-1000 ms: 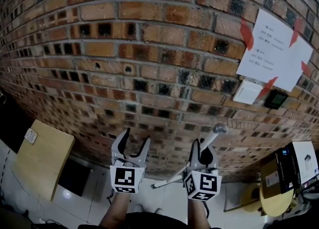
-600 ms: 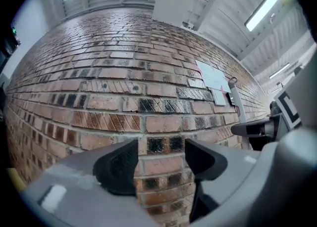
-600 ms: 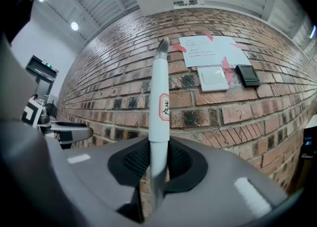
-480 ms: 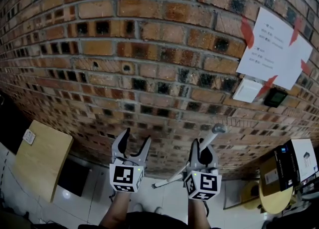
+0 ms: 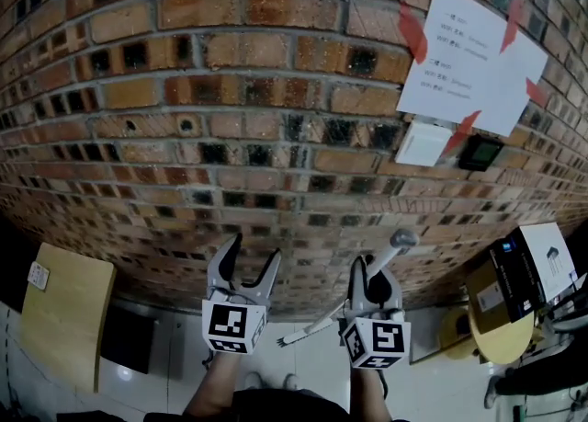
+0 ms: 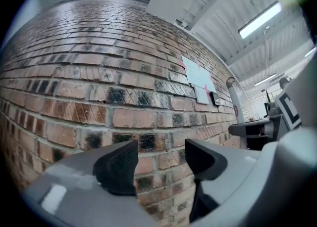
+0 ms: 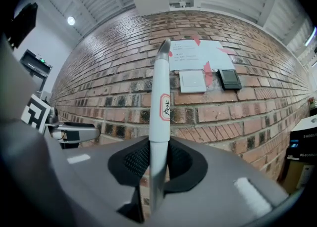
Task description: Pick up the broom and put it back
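The broom [image 7: 159, 97] is in the right gripper [image 7: 157, 164]. Its pale handle stands between the two fingers, which are clamped tight on it from either side. A small red-edged label sits on the handle just above the grip. From the head view the handle [image 5: 386, 259] slants through the right gripper [image 5: 370, 273], with its grey capped tip out at 1 o'clock and its lower length running off at 8 o'clock above the floor [image 5: 175, 370]. I cannot make out the bristle end.

At 9 o'clock from it, just beside, is the left gripper [image 5: 250, 255]. In its own view the left gripper [image 6: 158, 159] has its fingers spread apart with only brickwork showing between them.

Both grippers point at the brick wall [image 5: 230, 89]. High up at 1 o'clock a sheet of paper [image 5: 469, 57] is fixed with red tape [image 5: 412, 32]. A white switch plate [image 5: 423, 142] and a dark panel [image 5: 480, 152] sit just under it.

At 3 o'clock is a cardboard box [image 5: 528, 268], and at 9 o'clock, well apart, a wooden board [image 5: 64, 314].
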{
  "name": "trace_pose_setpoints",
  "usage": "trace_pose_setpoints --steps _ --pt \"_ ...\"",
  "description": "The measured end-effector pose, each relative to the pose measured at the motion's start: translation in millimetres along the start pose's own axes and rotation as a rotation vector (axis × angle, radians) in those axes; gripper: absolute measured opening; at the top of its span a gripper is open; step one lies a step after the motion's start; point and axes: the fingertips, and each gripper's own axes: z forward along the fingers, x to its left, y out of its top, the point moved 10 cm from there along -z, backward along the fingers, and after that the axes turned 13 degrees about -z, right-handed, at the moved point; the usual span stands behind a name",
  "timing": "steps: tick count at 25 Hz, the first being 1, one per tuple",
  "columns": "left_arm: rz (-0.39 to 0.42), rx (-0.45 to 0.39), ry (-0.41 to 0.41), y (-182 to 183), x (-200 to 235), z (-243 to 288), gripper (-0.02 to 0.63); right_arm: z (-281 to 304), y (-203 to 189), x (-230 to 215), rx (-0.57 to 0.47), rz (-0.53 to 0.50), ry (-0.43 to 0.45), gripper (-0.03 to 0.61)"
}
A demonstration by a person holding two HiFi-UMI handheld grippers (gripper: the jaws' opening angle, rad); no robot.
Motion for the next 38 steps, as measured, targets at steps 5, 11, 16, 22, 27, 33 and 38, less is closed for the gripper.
trace_pose_setpoints --steps 5,11,16,22,27,33,38 --pt "-0.004 0.032 -0.11 -10 -28 21 0.298 -24 -5 -26 0.017 -0.006 -0.076 0.066" --pt "-0.013 0.08 -0.245 -26 -66 43 0.298 -58 -21 -61 0.079 -0.02 -0.183 0.066" --pt "-0.014 0.122 -0.359 -41 -98 60 0.298 -87 -41 -90 0.166 -0.037 -0.288 0.066" --pt "-0.031 0.161 -0.478 -61 -132 73 0.305 -118 -78 -113 0.298 -0.038 -0.33 0.064" --pt "-0.023 0.206 -0.544 -88 -152 82 0.31 -150 -119 -128 0.41 -0.021 -0.349 0.064" --pt "0.009 0.281 -0.584 -126 -161 83 0.321 -178 -186 -134 0.554 0.004 -0.343 0.064" --pt "0.035 0.347 -0.599 -152 -164 84 0.336 -180 -250 -130 0.648 0.042 -0.31 0.063"
